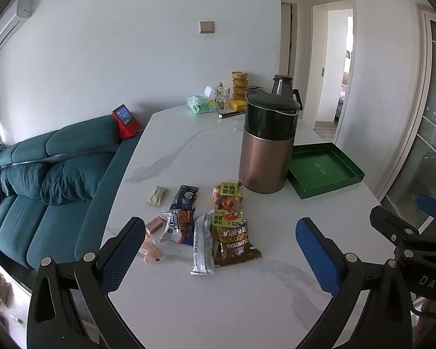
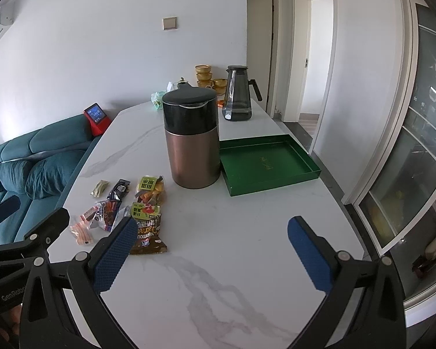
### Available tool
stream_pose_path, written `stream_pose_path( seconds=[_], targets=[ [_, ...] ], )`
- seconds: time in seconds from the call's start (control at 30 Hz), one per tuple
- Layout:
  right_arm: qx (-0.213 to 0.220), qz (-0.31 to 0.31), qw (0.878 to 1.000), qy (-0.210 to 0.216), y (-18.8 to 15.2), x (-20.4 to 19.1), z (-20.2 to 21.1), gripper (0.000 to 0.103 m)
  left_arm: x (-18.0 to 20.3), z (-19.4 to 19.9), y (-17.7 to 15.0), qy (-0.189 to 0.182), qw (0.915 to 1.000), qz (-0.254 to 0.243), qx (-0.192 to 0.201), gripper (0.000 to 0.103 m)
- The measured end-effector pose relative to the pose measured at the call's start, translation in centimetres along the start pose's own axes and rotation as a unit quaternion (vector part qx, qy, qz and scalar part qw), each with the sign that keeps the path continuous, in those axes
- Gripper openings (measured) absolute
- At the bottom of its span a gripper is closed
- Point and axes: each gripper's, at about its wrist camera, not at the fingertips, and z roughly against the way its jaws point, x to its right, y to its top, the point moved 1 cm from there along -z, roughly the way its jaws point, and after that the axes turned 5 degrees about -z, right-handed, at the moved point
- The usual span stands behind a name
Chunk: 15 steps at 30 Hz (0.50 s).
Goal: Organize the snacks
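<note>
Several snack packets lie in a loose pile on the white marble table (image 1: 206, 305): a brown packet (image 1: 237, 242), a silver bar (image 1: 203, 242), a clear bag of orange snacks (image 1: 228, 196), a dark wrapper (image 1: 185, 196), a pale green sweet (image 1: 157, 195). The brown packet (image 2: 148, 237) and the orange bag (image 2: 151, 192) also show in the right wrist view. An empty green tray (image 1: 324, 168) (image 2: 266, 163) lies to the right. My left gripper (image 1: 218, 250) is open above the pile's near edge. My right gripper (image 2: 210, 250) is open over bare table, right of the pile.
A tall copper canister with a black lid (image 1: 267, 142) (image 2: 192, 139) stands between the pile and the tray. A glass jug (image 2: 238, 94), amber bowls (image 2: 204, 75) and small items sit at the table's far end. A teal sofa (image 1: 43, 174) runs along the left edge.
</note>
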Motion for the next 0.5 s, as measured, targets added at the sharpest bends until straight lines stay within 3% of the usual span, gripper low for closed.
stream_pose_path(
  seconds=[0.5],
  targets=[
    [0.0,0.001,1.0,0.0,0.04,-0.11,-0.01,0.103,-0.28,-0.03,0.02,-0.001,1.0,0.001,-0.001,0.102]
  ],
)
